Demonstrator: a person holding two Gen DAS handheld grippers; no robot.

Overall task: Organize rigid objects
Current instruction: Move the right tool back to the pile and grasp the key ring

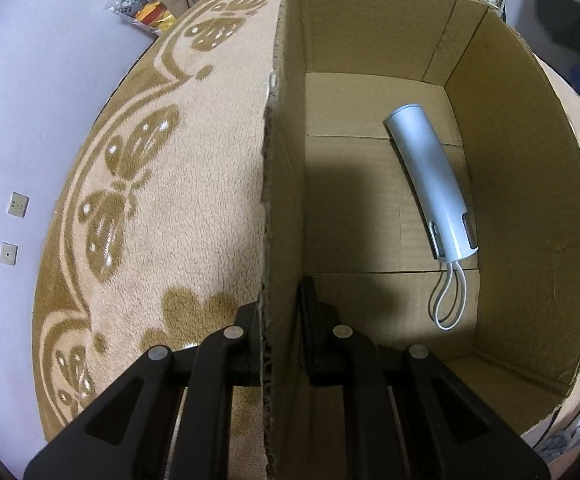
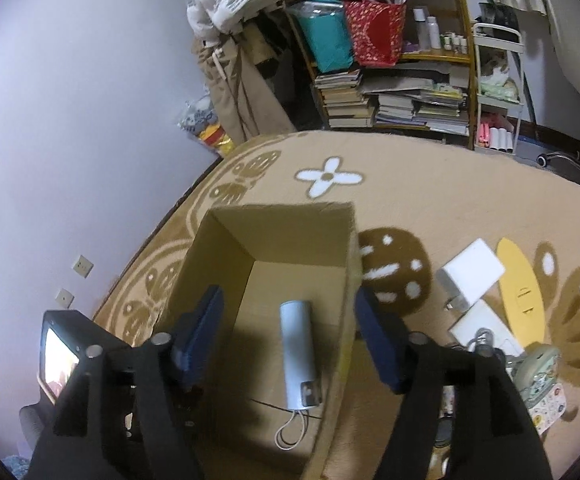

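Note:
An open cardboard box stands on the patterned carpet. Inside it a pale silver cylinder with a white cord loop lies on the bottom, near the right wall. My left gripper is shut on the box's left wall, one finger outside and one inside. High over the box hangs my right gripper, open, its blue pads wide apart and holding nothing. Right of the box lie a white plug adapter, a second white block, a yellow oblong piece and a small patterned case.
A lilac wall with two sockets runs along the carpet's left edge. A shelf of books and bags, hanging clothes and a white trolley stand at the back. A snack bag lies by the wall.

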